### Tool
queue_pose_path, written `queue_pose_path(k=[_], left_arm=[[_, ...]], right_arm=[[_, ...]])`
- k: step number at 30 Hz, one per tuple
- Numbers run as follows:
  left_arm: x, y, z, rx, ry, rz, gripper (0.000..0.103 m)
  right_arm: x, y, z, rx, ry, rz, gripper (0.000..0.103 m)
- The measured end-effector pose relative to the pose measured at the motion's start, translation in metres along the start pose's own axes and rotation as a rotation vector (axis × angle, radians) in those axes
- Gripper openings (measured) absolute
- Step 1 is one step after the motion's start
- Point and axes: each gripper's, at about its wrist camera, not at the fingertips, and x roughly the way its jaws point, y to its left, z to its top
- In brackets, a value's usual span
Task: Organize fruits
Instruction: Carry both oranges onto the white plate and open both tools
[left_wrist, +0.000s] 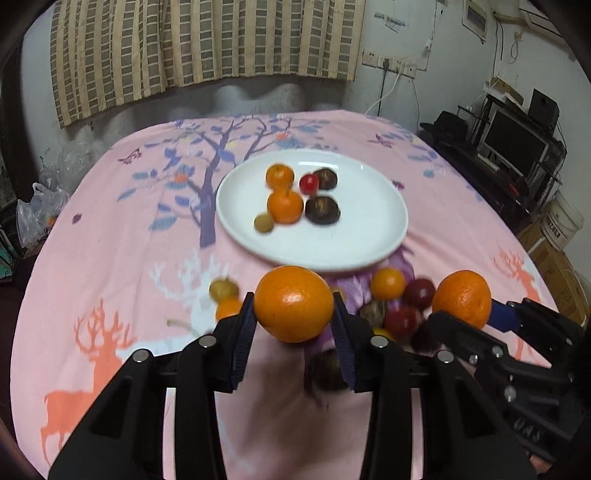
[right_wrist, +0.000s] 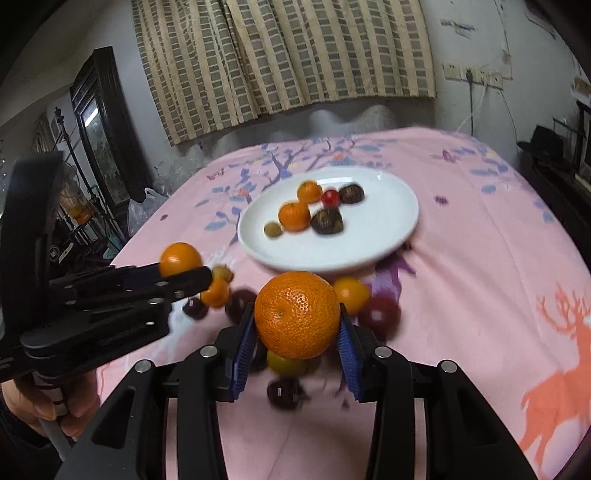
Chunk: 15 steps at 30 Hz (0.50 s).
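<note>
Nearest the left wrist camera, the left gripper (left_wrist: 294, 325) is clamped on a round smooth-skinned orange (left_wrist: 293, 303), blue ribbed pads pressed against both its sides, fruit clear of the cloth. Same story in the right wrist view: the right gripper (right_wrist: 297, 334) is clamped on a round pebbly-skinned tangerine (right_wrist: 297, 314), dimpled stem end turned toward the camera and slightly left. Both fruits are near-spherical, so no real long axis; the smooth orange's stem end cannot be told.

Just under and beyond the fingers lies the loose pile of small fruits (left_wrist: 400, 306) on the pink deer-and-tree print tablecloth (left_wrist: 110, 258): dark red ones, small orange ones, brownish ones, most motion-blurred. A couple of strays sit left of the left gripper.

Key relation: the round white ceramic plate (left_wrist: 369, 236) lies straight ahead of both grippers, past the pile, its near rim just beyond the held fruits. It already carries two small oranges, a red fruit, two dark brown fruits and a small tan one, grouped left of centre; the right half is bare.

Neither hand looks clearly nearer; the grippers sit side by side, the right gripper seen from the left wrist at far right, the left one at far left from the right wrist. Judged next move: carry forward over the rim and release on the bare part. Risk: round fruits rolling once set down.
</note>
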Motion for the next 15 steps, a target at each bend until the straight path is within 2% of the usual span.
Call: queue_pose_path(k=[3,6,10,13,15], left_arm=[[0.023,0.002,0.025,-0.035,0.003,0.015,0.039],[0.049,0.002,0.041,-0.055,0.025,0.043,0.039],[0.083,0.002,0.047,-0.065,0.066,0.077,0.039],[0.101,0.002,0.045,-0.072,0.094,0.085,0.04],[0.103,0.002,0.044,-0.077,0.085,0.086,0.045]], right_arm=[[0.017,-0.006,0.026,0.0,-0.018,-0.025,0.042],[0.046,-0.018,0.042,0.008,0.0,-0.034,0.042],[0.082,-0.04,0.052,0.07,0.065,-0.04,0.042],[0.096,-0.048,0.053,0.096,0.078,-0.035,0.044],[0.099,-0.05,0.052,0.106,0.07,-0.023,0.052]])
